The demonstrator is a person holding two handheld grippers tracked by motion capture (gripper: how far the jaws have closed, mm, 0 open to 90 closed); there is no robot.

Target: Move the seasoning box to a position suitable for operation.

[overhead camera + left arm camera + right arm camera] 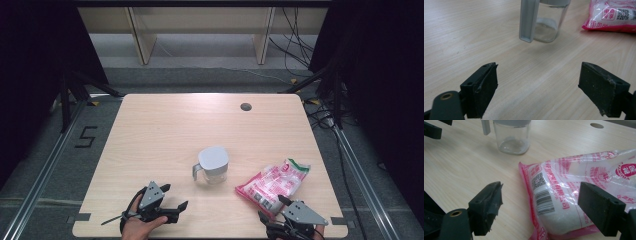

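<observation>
Pink-edged plastic wraps the bag (274, 185) of white grains lying flat on the worktop (165, 130), right of the clear jug (213, 165) with its grey lid and handle. The right gripper view cuts off the bag's far end; a barcode, a QR square and red Chinese characters show, too small to read. Both tongs stand open and empty: the left tongs (172, 197) face the jug's handle, the right tongs (272, 207) hover at the bag's near end.

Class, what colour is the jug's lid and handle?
Grey, on a clear jug; the high view shows it best.
</observation>
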